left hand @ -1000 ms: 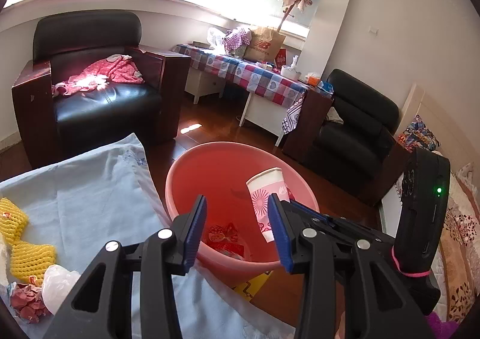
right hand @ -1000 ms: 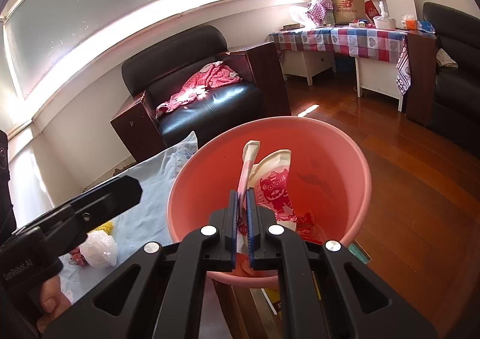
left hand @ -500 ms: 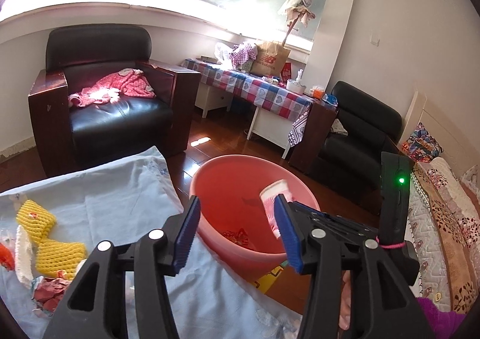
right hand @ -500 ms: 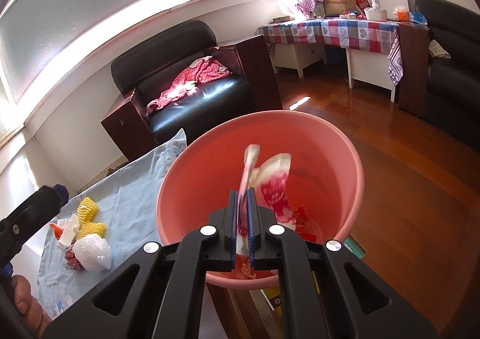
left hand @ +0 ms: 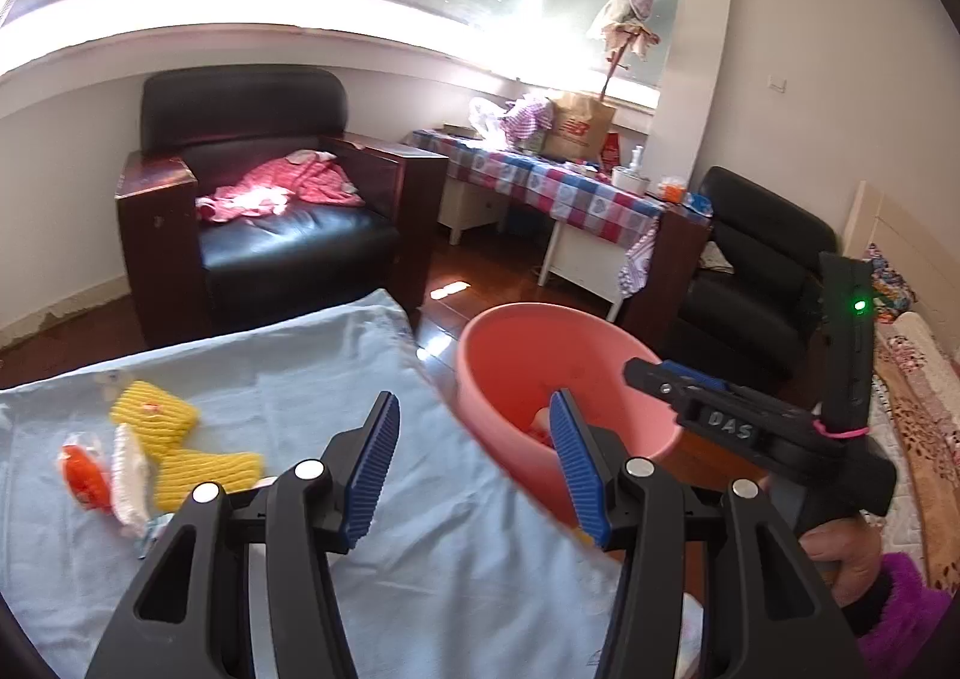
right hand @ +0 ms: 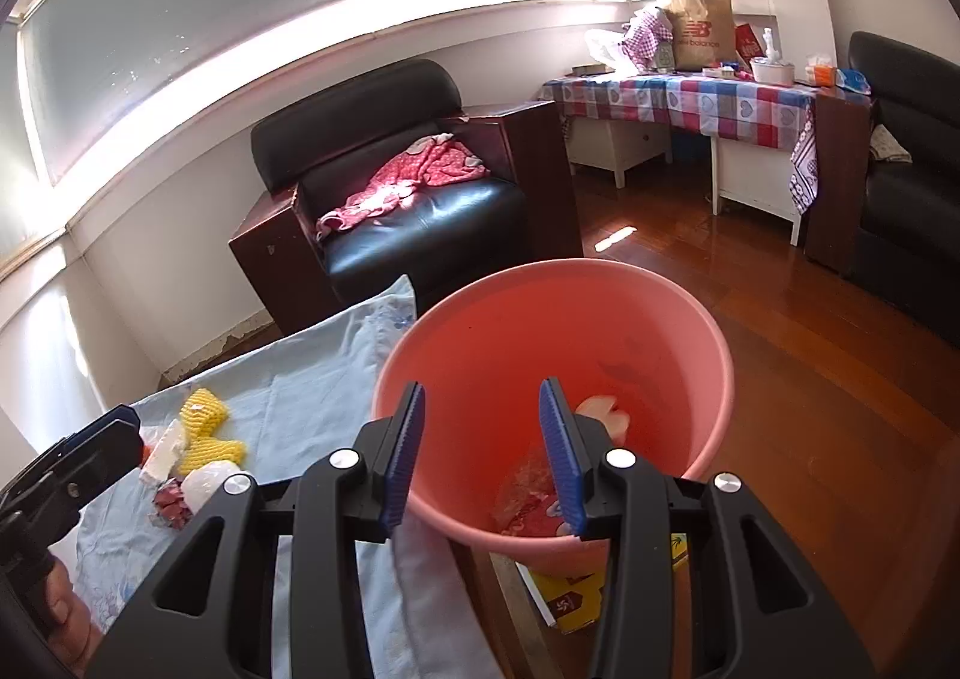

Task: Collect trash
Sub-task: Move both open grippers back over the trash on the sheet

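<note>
A pink plastic tub (right hand: 558, 343) stands beside a table covered with a light blue cloth (left hand: 300, 379); it also shows in the left wrist view (left hand: 528, 343). Wrappers and a paper cup (right hand: 603, 415) lie inside it. My right gripper (right hand: 483, 451) is open and empty over the tub's near rim. My left gripper (left hand: 474, 457) is open and empty above the cloth's right edge. Trash lies on the cloth at the left: yellow foam nets (left hand: 162, 415), an orange-red wrapper (left hand: 84, 469), a white piece (left hand: 129, 475). In the right wrist view the same pile (right hand: 198, 451) shows.
A black armchair (left hand: 258, 211) with a pink garment stands behind the table. A desk with a checked cloth (left hand: 552, 187) and a second black chair (left hand: 756, 283) stand at the back right. A yellow packet (right hand: 570, 589) lies under the tub on the wooden floor.
My right gripper has opened and let go of the paper cup, which now lies in the tub. My left gripper has drawn back and swung left over the cloth.
</note>
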The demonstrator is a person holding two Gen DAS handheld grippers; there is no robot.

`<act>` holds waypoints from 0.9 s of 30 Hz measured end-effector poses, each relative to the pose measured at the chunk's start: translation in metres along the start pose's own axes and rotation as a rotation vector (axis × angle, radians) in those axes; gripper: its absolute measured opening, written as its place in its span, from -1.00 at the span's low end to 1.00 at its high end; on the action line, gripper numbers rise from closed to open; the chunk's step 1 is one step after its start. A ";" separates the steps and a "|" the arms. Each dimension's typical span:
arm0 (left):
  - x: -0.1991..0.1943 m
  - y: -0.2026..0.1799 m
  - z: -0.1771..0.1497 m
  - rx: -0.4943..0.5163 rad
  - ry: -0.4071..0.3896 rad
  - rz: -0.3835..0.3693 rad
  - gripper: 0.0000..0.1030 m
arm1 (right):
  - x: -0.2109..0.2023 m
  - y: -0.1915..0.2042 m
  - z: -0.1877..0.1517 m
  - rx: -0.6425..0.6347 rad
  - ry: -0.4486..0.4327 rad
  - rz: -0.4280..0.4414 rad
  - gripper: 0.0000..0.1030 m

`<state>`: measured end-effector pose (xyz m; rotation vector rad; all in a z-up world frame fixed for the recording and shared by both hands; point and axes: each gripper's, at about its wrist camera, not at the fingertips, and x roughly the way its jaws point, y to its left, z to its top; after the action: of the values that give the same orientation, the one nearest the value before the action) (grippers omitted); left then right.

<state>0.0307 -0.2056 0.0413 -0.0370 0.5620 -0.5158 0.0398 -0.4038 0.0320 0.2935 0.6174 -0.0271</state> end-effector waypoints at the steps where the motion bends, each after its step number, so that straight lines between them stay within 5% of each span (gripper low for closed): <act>1: -0.003 0.002 -0.002 0.006 -0.004 0.016 0.00 | -0.003 0.003 0.000 0.001 -0.002 0.010 -0.22; 27: -0.100 0.071 -0.056 -0.095 -0.045 0.232 0.06 | -0.039 0.089 -0.038 -0.111 0.057 0.144 -0.22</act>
<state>-0.0380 -0.0905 0.0315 -0.0723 0.5387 -0.2621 -0.0036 -0.3104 0.0477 0.2317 0.6504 0.1542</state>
